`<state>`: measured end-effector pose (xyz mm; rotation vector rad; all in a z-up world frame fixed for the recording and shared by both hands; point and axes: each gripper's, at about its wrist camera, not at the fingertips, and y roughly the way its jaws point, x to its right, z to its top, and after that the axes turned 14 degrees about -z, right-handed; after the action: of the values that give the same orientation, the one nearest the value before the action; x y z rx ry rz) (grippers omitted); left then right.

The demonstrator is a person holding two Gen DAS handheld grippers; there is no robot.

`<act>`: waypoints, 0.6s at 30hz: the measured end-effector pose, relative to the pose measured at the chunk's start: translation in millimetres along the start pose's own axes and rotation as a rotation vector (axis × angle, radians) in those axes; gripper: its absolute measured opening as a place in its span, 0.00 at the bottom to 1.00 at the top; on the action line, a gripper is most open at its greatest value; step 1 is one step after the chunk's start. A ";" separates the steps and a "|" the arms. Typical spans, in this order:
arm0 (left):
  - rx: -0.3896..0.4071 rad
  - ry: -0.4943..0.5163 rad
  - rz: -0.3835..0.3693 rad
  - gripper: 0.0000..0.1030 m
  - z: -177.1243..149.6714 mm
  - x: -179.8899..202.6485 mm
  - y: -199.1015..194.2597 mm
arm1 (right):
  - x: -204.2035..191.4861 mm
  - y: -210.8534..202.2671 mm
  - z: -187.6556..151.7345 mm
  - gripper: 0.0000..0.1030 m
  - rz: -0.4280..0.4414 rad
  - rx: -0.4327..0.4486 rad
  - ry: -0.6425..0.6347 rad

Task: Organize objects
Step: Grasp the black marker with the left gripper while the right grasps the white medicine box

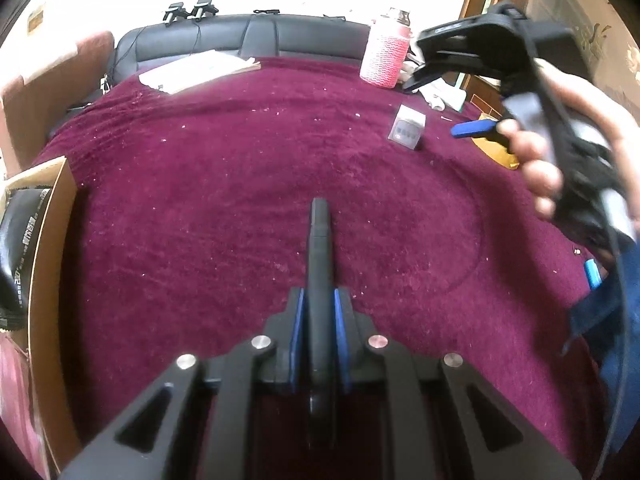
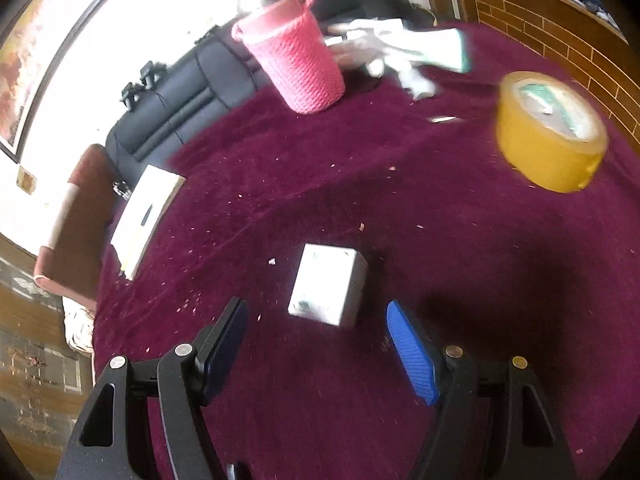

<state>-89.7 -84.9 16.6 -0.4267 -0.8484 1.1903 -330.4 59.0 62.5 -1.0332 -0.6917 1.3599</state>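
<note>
My left gripper [image 1: 320,312] has its blue pads pressed against a slim black tool [image 1: 320,264], flat and dark, which sticks out ahead of the fingertips over the dark red cloth [image 1: 200,200]; I cannot tell what kind of tool it is. At the left edge of that view stands a cardboard box [image 1: 52,240] with something black inside. My right gripper [image 2: 316,344] has its fingers spread wide with nothing between them, hanging above the cloth. Just ahead of its tips lies a small white box [image 2: 328,290], flat on the cloth and untouched. From the left wrist view I see the same small white box further out, with my right hand [image 1: 540,160] and its gripper above and to the right of it. A roll of yellow tape [image 2: 550,132] lies well apart, to the right of the box. A pink woven basket [image 2: 296,56] stands upright near the far edge, with a heap of white cloth [image 2: 396,48] just beside it. A white pad of paper [image 2: 146,220] lies to the left, near the cloth's edge.
</note>
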 end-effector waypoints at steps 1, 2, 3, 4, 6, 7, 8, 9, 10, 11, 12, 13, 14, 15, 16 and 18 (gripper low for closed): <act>-0.001 0.000 0.003 0.14 -0.1 0.1 -0.5 | -3.6 4.8 1.2 0.73 -0.029 -0.006 -0.014; -0.002 0.003 0.007 0.14 0.0 1.0 -0.2 | -7.0 10.2 2.9 0.71 -0.062 -0.013 -0.024; -0.004 0.010 0.014 0.14 0.0 2.4 0.5 | -9.3 16.4 4.7 0.66 -0.083 -0.014 -0.023; -0.005 0.013 0.018 0.14 0.3 2.6 0.8 | -10.4 20.5 6.1 0.64 -0.094 -0.016 -0.025; -0.005 0.013 0.019 0.14 0.8 2.6 1.3 | -13.6 31.0 7.5 0.43 -0.114 -0.023 -0.049; -0.005 0.013 0.019 0.14 0.6 2.4 0.9 | -14.7 34.8 7.9 0.36 -0.122 -0.028 -0.063; -0.005 0.013 0.019 0.14 0.3 2.8 0.5 | -15.5 36.0 6.9 0.36 -0.137 -0.024 -0.079; -0.004 0.014 0.021 0.14 0.0 2.9 0.4 | -15.5 33.6 4.7 0.36 -0.143 -0.008 -0.088; -0.004 0.016 0.023 0.14 -0.1 3.2 0.3 | -13.8 30.8 1.0 0.36 -0.136 -0.004 -0.089; -0.004 0.018 0.024 0.14 0.1 3.4 0.2 | -11.7 28.2 -2.8 0.36 -0.114 -0.007 -0.085; -0.004 0.017 0.024 0.14 0.2 3.1 0.4 | -9.0 22.7 -10.0 0.36 -0.083 -0.010 -0.088; -0.003 0.016 0.024 0.14 0.2 3.2 0.3 | -7.9 18.5 -15.1 0.36 -0.073 -0.007 -0.094; -0.003 0.016 0.024 0.14 0.4 3.2 0.0 | -6.1 11.3 -23.7 0.36 -0.062 0.002 -0.103; -0.004 0.017 0.026 0.14 0.8 3.3 0.2 | -1.5 0.9 -35.8 0.36 -0.038 0.012 -0.112; -0.004 0.018 0.027 0.14 1.0 3.3 0.4 | 0.9 -6.2 -44.5 0.36 -0.023 0.020 -0.120; -0.004 0.018 0.027 0.14 0.9 3.3 0.9 | 6.7 -25.7 -69.0 0.36 0.002 0.048 -0.166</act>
<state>-90.5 -81.7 17.7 -0.4525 -0.8322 1.2077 -257.0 54.9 55.2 -0.8896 -0.7770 1.4692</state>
